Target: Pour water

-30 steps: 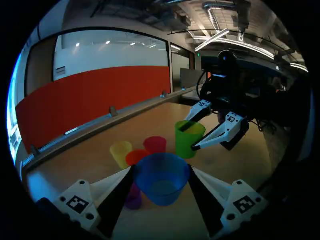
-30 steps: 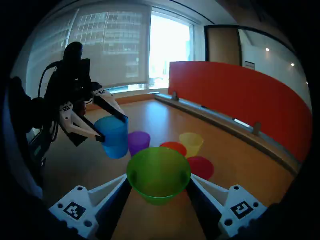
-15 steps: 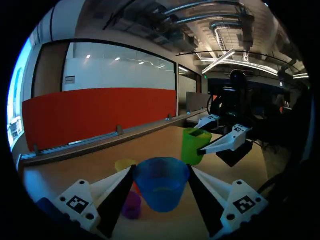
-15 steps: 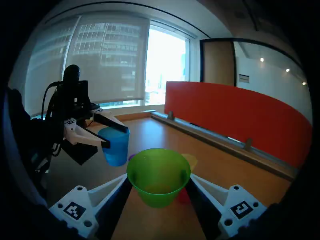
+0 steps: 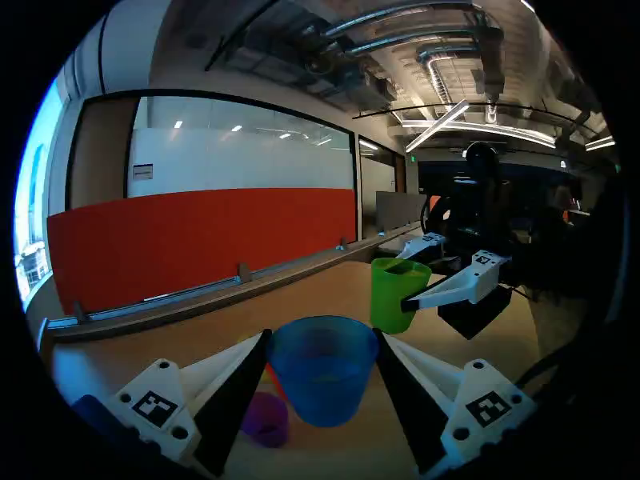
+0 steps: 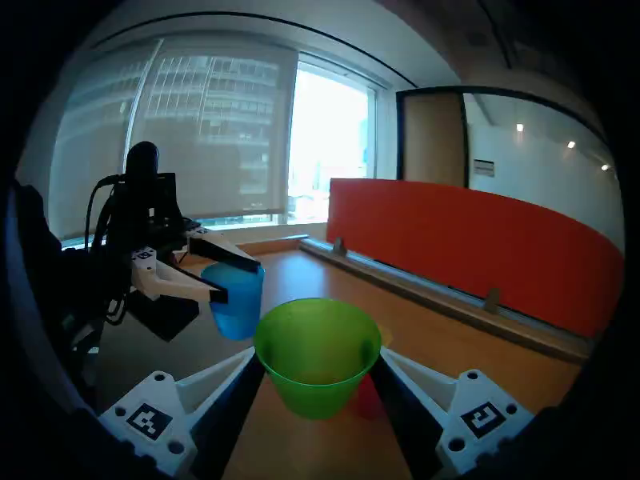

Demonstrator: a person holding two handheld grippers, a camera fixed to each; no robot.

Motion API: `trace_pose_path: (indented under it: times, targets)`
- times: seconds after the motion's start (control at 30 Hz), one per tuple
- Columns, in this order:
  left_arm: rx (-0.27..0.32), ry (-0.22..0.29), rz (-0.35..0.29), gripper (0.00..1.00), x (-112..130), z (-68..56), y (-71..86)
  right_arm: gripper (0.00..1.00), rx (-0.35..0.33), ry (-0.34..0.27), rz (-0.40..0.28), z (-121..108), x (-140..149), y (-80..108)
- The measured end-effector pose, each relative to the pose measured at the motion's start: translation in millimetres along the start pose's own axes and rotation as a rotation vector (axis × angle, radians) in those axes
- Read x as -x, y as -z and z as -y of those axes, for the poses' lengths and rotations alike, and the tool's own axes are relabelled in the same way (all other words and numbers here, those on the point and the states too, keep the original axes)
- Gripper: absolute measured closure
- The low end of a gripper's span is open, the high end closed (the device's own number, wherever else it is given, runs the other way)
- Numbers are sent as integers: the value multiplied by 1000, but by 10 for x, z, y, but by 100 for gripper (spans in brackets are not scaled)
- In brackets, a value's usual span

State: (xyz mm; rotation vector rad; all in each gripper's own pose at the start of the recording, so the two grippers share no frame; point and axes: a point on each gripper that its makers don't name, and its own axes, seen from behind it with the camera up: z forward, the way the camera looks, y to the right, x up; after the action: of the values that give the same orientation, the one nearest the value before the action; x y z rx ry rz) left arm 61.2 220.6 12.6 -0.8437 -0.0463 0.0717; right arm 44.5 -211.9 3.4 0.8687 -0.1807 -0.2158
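My left gripper (image 5: 322, 376) is shut on a blue cup (image 5: 324, 379), held upright above the wooden table (image 5: 200, 340). Farther off in the left gripper view, the right gripper (image 5: 416, 276) grips a green cup (image 5: 394, 293). In the right gripper view, my right gripper (image 6: 317, 368) is shut on that green cup (image 6: 317, 354), upright and lifted. To its left the left gripper (image 6: 220, 276) carries the blue cup (image 6: 236, 302) at about the same height. The two cups are apart.
A purple cup (image 5: 266, 419) stands on the table below the blue one, with an orange cup's edge (image 5: 274, 382) beside it. A red cup (image 6: 366, 397) peeks from behind the green one. An orange partition (image 6: 480, 256) runs along the table's far edge.
Both grippers have risen with their cups; the cups left on the table have dropped lower and mostly out of sight. The two held cups stay about as far apart.
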Motion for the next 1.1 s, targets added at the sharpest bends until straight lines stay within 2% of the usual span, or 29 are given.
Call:
trace_pose_path:
  times: [0.6,1.1]
  targets:
    - [-13,-140,13,10,-106,-22,16,10,-42,21,15,129,88,-53]
    - [-19,-150,13,10,-164,4,14,9,-40,20,-44,196,-3,-106]
